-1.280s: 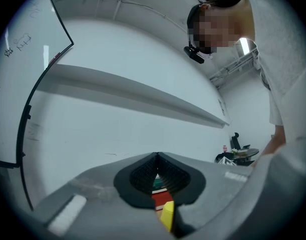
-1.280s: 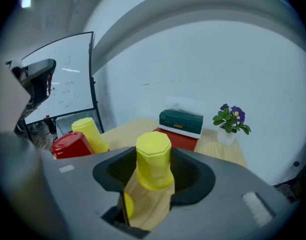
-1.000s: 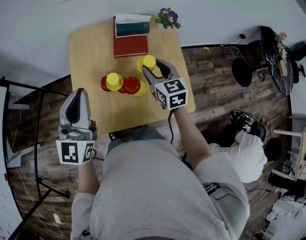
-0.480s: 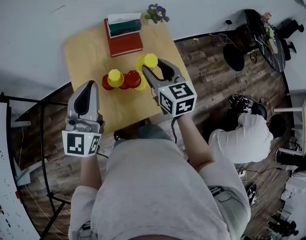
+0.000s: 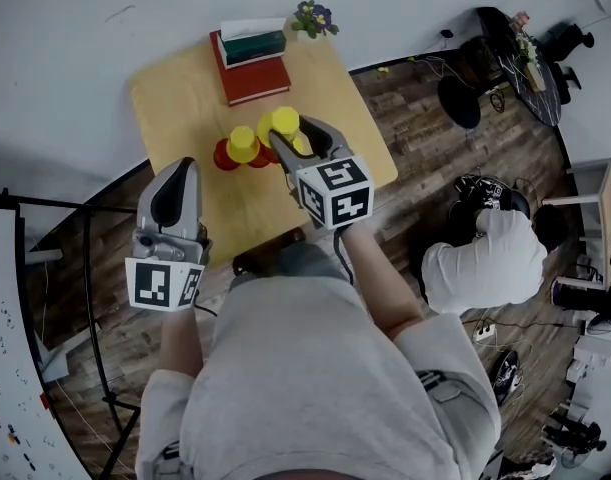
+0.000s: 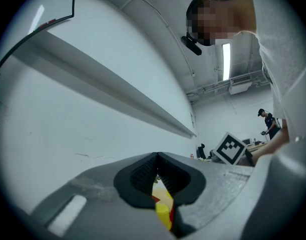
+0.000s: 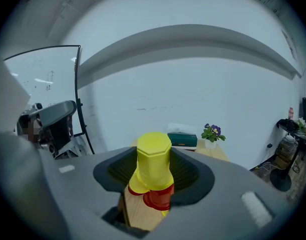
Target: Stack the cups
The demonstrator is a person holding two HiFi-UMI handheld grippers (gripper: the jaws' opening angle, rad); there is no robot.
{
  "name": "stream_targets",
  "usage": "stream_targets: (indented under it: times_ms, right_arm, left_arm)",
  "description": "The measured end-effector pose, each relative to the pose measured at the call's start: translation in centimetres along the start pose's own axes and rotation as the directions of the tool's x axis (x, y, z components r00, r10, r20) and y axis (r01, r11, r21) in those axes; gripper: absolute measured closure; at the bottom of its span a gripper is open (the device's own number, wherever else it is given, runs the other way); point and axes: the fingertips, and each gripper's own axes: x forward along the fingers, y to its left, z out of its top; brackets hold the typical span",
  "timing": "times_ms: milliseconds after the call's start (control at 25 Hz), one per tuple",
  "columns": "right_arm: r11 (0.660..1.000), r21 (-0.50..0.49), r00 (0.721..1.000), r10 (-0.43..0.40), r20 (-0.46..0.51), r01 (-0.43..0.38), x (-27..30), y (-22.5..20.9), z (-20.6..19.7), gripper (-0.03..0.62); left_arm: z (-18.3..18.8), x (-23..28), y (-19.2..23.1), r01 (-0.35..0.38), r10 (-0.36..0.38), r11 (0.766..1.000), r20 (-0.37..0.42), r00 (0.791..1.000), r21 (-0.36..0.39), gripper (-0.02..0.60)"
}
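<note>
The step in hand is, I judge, the carrying of one cup to the pile. The right claw [image 5: 291, 133] grasps a yellow plastic cup with an eight-sided bottom [image 7: 154, 160], its two pads against the cup's sides. The cup is upside down, the flat bottom on top and the wider rim below, and it hangs above the light wooden surface [image 5: 185, 98], a little right of the middle and just beside the other cups. The left claw [image 5: 181, 173] is clenched with nothing in it and stays off the near left edge of the surface, apart from the work.

To the left of the held cup stands a second yellow upside-down cup [image 5: 243, 143] among the red plastic cups [image 5: 260, 158]; whether it sits on a red one I cannot tell for sure.

The next move probably calls for bringing the held cup over one of these standing cups, keeping it level with the rim downward, lowering it straight, and only then releasing. The cup looks smooth and light, so a tilted descent could push the group aside.
</note>
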Motion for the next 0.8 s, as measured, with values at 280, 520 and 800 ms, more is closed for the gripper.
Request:
stream_targets:
  times_ms: [280, 520, 800]
  right_arm:
    - [0.999, 0.008, 0.998, -0.047, -0.047, 0.047, 1.7, 1.8, -0.8, 0.385]
    - [0.996, 0.006, 0.993, -0.093, -0.073, 0.094, 2.8, 2.2, -1.6, 0.384]
    - [0.992, 0.015, 0.990, -0.128, -0.065, 0.129, 2.8, 2.3, -1.7, 0.373]
  left_arm:
    - [0.1, -2.6, 1.9, -0.007, 0.007, 1.000, -0.007, 1.000, -0.005, 0.577]
    - [0.0, -4.4, 3.6, -0.007, 0.007, 1.000, -0.019, 1.000, -0.001, 0.577]
    - [0.1, -5.6, 4.5, 0.004, -0.004, 1.000, -0.022, 1.000, 0.003, 0.577]
